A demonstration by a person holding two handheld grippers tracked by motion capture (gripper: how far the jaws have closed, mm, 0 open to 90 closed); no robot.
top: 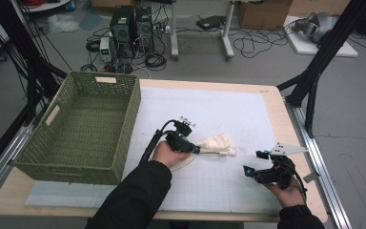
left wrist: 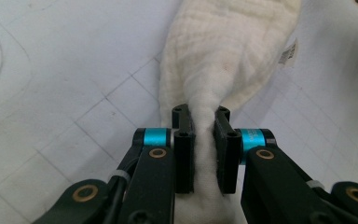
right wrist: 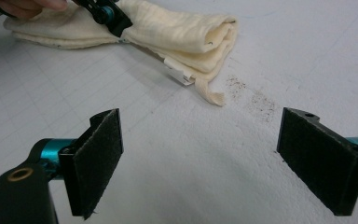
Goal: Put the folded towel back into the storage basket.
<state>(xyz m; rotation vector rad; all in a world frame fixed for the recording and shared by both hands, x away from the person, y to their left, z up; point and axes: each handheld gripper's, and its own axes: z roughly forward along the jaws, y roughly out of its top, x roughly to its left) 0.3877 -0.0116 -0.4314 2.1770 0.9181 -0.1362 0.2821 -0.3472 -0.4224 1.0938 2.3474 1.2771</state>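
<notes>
Far left of the table [top: 267,100]: green woven basket [top: 124,138], open top, nothing inside that shows, slot handles in its short walls. It sits on the white grid mat [top: 238,114], w/ its right wall near the person's left hand.

Centre: left gripper [top: 196,150] pinches the cream cloth [top: 215,142]. In the left gripper view the jaws are narrow, pads [left wrist: 184,154] pressing a bunched neck of the cloth, which fans out wider beyond them. Cloth lies folded on the mat, small white tag [right wrist: 179,72] at its edge, approx mid-table, well apart from the basket.

Right: right gripper [top: 256,166] low over bare mat, jaws wide, nothing btwn them, cloth ahead of it, not touching.
</notes>
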